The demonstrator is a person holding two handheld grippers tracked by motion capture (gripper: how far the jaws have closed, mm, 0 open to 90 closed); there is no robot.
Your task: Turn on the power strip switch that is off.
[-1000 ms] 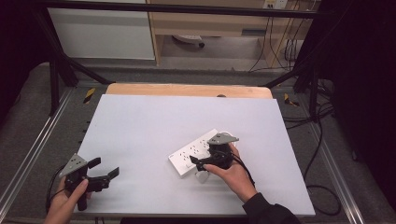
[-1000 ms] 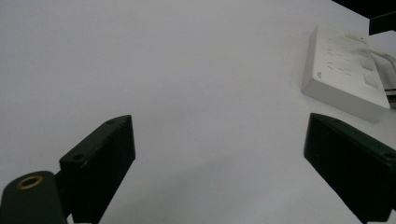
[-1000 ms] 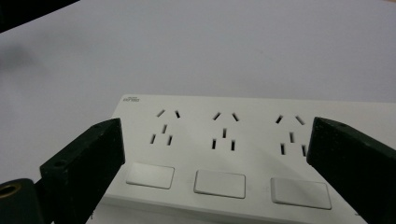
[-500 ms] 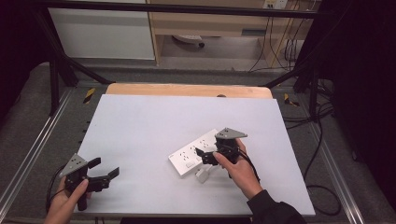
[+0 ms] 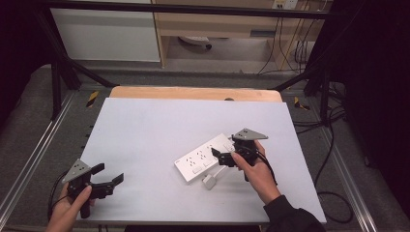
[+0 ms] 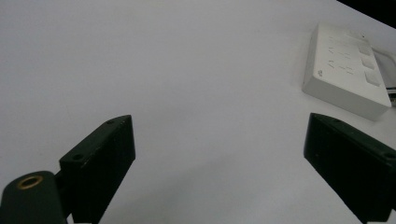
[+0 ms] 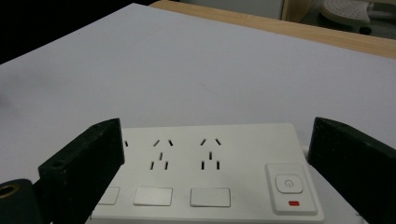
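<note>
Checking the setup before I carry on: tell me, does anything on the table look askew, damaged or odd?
Nothing looks damaged or spilled. The white power strip lies at a slant to the table edges, and its white plug sits loose on the table beside it. The right gripper hangs open over the strip; the left gripper is open, well apart.

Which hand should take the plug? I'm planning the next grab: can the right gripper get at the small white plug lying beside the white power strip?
Probably yes. The right gripper hovers open over the white power strip, and the small white plug lies just beside it with bare table between.
</note>
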